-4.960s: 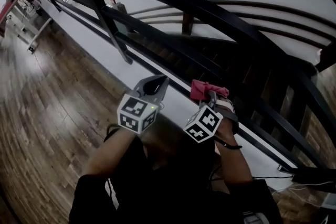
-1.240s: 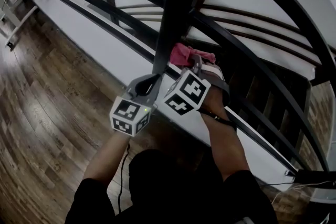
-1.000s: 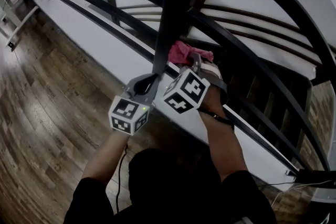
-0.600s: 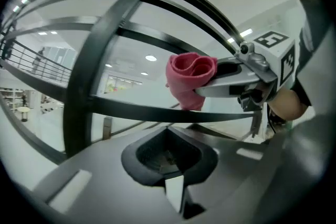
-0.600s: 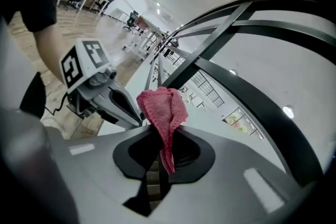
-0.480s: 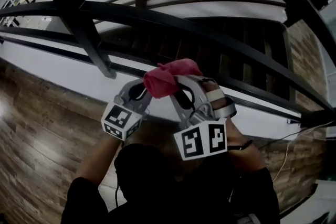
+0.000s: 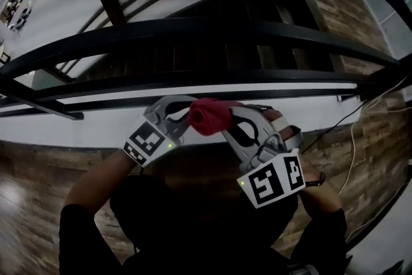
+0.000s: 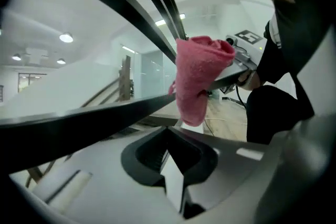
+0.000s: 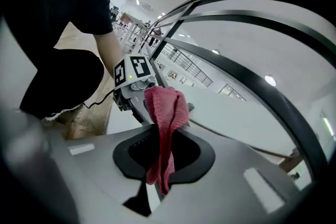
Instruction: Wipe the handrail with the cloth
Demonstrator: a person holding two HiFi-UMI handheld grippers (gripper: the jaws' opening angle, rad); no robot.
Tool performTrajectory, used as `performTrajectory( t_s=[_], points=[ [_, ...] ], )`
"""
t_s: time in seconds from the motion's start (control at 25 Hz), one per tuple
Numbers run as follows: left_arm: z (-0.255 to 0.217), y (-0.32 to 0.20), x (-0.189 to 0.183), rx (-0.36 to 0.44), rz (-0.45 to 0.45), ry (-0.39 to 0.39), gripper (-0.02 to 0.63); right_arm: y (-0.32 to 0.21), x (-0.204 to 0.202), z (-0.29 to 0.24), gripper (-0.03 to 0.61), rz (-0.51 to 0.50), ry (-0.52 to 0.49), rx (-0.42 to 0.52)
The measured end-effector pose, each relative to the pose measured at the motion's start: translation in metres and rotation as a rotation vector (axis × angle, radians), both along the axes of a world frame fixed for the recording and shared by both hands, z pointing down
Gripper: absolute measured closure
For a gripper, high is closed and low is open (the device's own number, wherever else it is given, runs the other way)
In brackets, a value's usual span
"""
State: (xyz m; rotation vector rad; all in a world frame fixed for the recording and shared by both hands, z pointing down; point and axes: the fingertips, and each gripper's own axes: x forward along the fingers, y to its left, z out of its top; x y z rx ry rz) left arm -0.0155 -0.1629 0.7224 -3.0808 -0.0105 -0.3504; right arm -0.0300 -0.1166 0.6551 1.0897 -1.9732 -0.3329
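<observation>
The right gripper (image 7: 222,119) is clamped on a pink cloth (image 7: 207,116), which bunches above its jaws. Facing it, the left gripper (image 7: 182,106) has its jaws together and empty, tips just beside the cloth. The dark handrail (image 7: 193,29) runs beyond both.

Cloth (image 9: 164,110) fills the gap between the jaws of right gripper (image 9: 159,165); pad faces and tips hidden beneath it, contact line not readable. Handrail (image 7: 212,28) beyond the jaws runs off both picture edges.
</observation>
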Motion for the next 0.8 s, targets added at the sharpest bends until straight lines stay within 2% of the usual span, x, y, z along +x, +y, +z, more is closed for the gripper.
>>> performTrajectory(
  t_s=[0.12, 0.2, 0.36, 0.48, 0.6, 0.72, 0.8],
  points=[
    [0.012, 0.017, 0.055, -0.067, 0.085, -0.038, 0.614, 0.029, 0.064, 0.025, 0.537, 0.118, -0.032, -0.023],
    [0.017, 0.033, 0.090, -0.108, 0.102, -0.044, 0.614, 0.047, 0.115, 0.043, 0.537, 0.208, -0.048, -0.032],
    [0.021, 0.076, 0.163, -0.080, 0.132, -0.043, 0.614, 0.077, 0.208, 0.057, 0.537, 0.328, -0.038, 0.014],
    [0.027, 0.102, 0.215, -0.074, 0.145, -0.033, 0.614, 0.090, 0.265, 0.066, 0.537, 0.388, 0.021, 0.048],
    [0.030, 0.114, 0.259, -0.177, 0.115, 0.004, 0.614, 0.097, 0.318, 0.081, 0.537, 0.449, 0.102, 0.079],
    [0.032, 0.124, 0.301, -0.286, 0.092, 0.064, 0.614, 0.107, 0.382, 0.098, 0.537, 0.561, 0.209, 0.129],
    [0.037, 0.133, 0.325, -0.296, 0.089, 0.091, 0.614, 0.115, 0.426, 0.103, 0.537, 0.644, 0.278, 0.171]
  ],
)
